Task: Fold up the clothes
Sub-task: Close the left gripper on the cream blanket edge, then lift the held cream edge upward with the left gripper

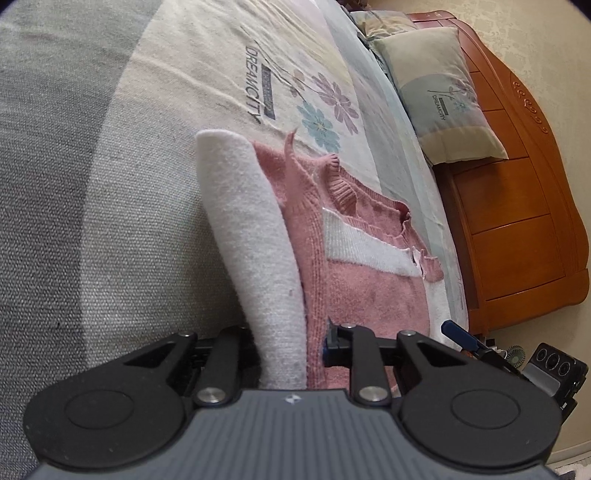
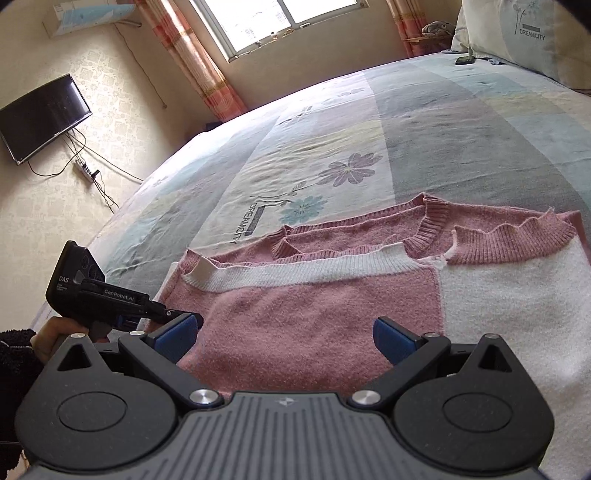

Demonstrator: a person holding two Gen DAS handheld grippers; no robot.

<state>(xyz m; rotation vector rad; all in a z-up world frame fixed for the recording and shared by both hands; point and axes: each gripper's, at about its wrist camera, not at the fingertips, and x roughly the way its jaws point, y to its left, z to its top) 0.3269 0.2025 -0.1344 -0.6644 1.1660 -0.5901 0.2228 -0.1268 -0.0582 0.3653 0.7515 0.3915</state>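
A pink and white knit sweater lies flat on the flowered bedsheet, neckline toward the far side. My left gripper is shut on the sweater's edge, and a lifted fold of white and pink knit stands up between its fingers. In the right wrist view that left gripper sits at the sweater's left edge, held by a person's hand. My right gripper hangs open just above the sweater's near pink panel, blue pads wide apart with nothing pressed between them. Its blue tip shows in the left wrist view.
A pillow leans against the wooden headboard. A small dark object lies on the bed near another pillow. A wall television, a power strip and a curtained window are beyond the bed.
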